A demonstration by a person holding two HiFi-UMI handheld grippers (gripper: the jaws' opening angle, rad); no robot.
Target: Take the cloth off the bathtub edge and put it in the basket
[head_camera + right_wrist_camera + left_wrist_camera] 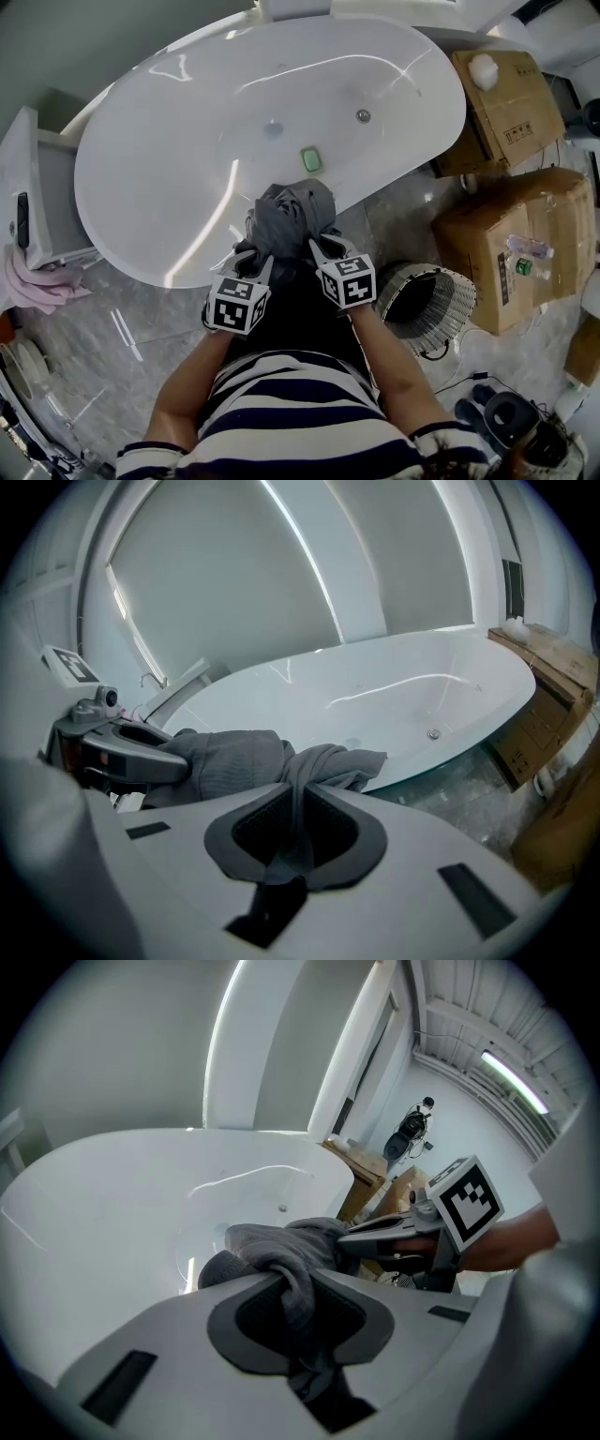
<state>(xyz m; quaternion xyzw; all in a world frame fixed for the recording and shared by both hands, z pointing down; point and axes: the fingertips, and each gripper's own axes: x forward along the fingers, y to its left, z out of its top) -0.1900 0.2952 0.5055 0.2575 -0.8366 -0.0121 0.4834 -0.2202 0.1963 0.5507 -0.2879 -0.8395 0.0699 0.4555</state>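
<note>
A grey cloth point(292, 217) is bunched over the near edge of the white bathtub point(187, 159). My left gripper point(255, 246) is shut on its left part, and the fabric is pinched between the dark pads point(246, 1321). The right gripper point(319, 242) is shut on the cloth's right part, with a fold squeezed between its pads point(333, 832). In the left gripper view the grey cloth point(286, 1251) bulges ahead of the jaws and the right gripper point(384, 1232) reaches in from the right. The wire basket point(427, 302) stands on the floor to my right.
Cardboard boxes point(516, 253) stand to the right of the basket, another box point(502, 103) behind them. A green bar point(310, 159) lies inside the tub near the cloth. A white unit point(33, 187) with a pink cloth point(37, 286) stands at the left. Cables and gear point(506, 412) lie on the marble floor.
</note>
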